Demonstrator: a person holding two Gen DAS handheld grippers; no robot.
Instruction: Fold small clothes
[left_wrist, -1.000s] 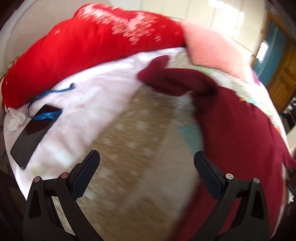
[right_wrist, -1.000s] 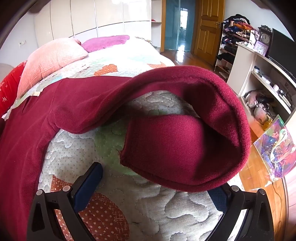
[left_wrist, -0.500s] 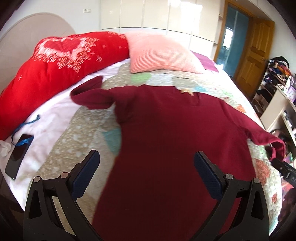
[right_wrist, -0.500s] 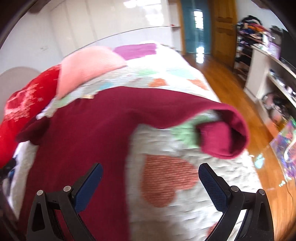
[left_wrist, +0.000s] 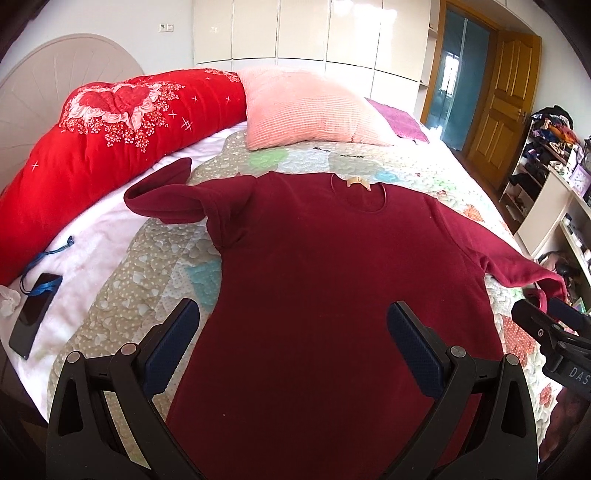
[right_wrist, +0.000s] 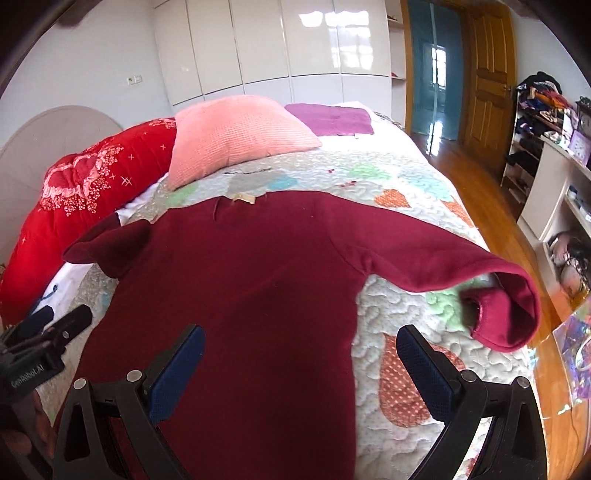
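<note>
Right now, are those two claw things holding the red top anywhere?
No. Both the left gripper and right gripper are open above the sweater, holding nothing.

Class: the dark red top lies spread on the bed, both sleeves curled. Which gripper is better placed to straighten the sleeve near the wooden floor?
Probably the right gripper: it is open, and the curled sleeve lies just beyond its right finger. The left gripper, also open, hovers over the top.

I read "DAS" on the right gripper (left_wrist: 554, 325) body at my far right, and "GenRobot.AI" on the left gripper (right_wrist: 48, 325) body, low left.
</note>
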